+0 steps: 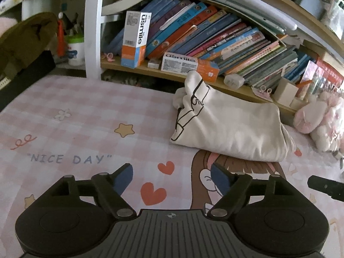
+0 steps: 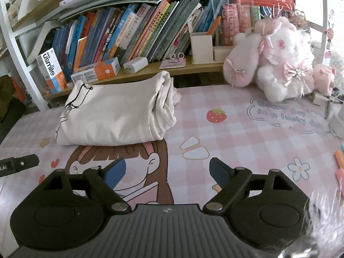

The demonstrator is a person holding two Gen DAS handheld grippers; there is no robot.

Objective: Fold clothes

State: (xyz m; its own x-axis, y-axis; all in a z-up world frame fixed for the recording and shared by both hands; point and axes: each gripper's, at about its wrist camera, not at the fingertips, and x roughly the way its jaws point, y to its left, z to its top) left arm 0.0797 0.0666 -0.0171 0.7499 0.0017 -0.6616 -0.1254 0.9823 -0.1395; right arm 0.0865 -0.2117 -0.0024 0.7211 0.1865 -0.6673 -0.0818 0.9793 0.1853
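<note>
Two hand-held grippers hover low over the bench (image 1: 75, 111), both empty: left hand-held gripper (image 1: 172, 177) spread wide, right hand-held gripper (image 2: 167, 172) likewise wide, blue pads apart. White garment (image 1: 232, 126) lies folded into a thick bundle at the bench's far edge, just below the shelf of books (image 1: 215, 38), black line print on its left end. From the right wrist, loose folds bunch at its right end; possibly a sleeve. Pink plush toy (image 2: 279, 68) sits to its right, well apart.

A child's bedroom: bookshelf (image 2: 133, 32), plush toys (image 2: 279, 68), cartoon-print pink desk mat (image 2: 236, 133).
</note>
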